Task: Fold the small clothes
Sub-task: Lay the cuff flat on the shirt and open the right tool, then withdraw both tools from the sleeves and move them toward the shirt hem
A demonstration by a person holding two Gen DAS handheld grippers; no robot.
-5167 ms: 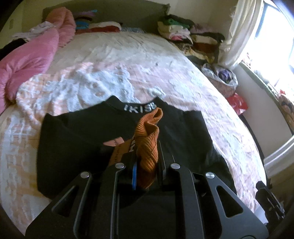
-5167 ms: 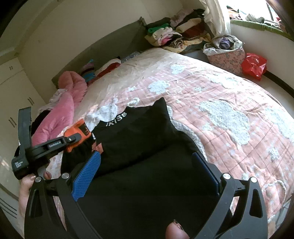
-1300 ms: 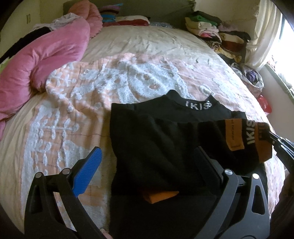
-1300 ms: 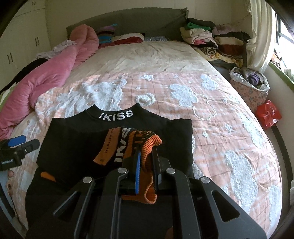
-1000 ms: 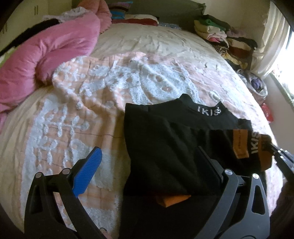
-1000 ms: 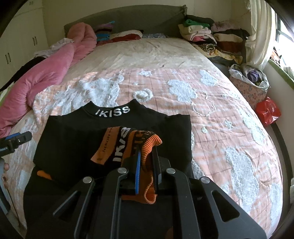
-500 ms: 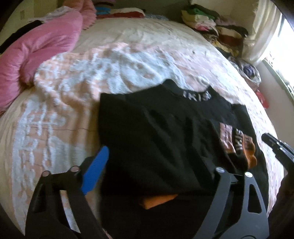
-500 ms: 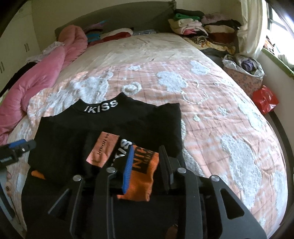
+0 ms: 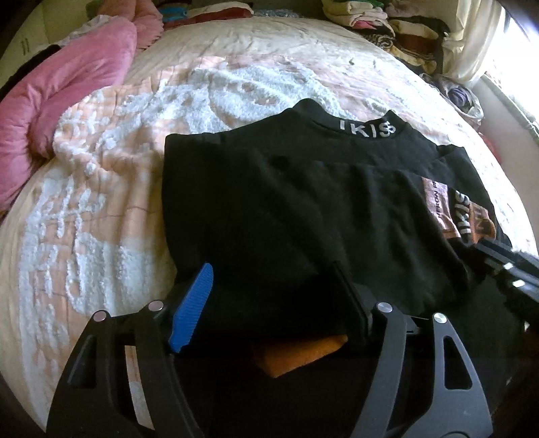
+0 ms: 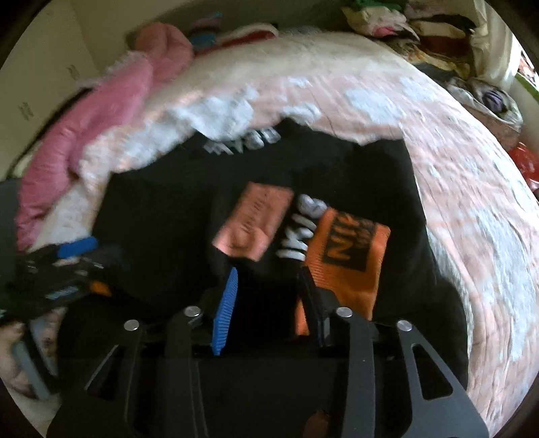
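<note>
A black sweater (image 9: 303, 209) with a white-lettered collar (image 9: 367, 129) lies flat on the bed. Its sleeve is folded across the chest, and the orange cuff (image 10: 350, 256) lies on the black cloth. My right gripper (image 10: 269, 286) hovers just over that sleeve with its jaws opening; the cuff rests beside the right finger, not pinched. My left gripper (image 9: 273, 289) is low over the sweater's near left part with its jaws closing. Black cloth lies between its fingers, with no pinch showing. A second orange cuff (image 9: 299, 353) peeks out beneath it.
A pink quilt (image 9: 67, 87) is bunched along the bed's left side. Stacks of folded clothes (image 9: 397, 23) sit at the far right corner by the curtain. A bag of clothes (image 10: 492, 97) and a red bag (image 10: 525, 161) stand off the bed's right edge.
The right gripper opened and let go of the orange cuff, which now lies flat on the sweater. Both grippers dropped closer to the cloth. The left jaws narrowed.
</note>
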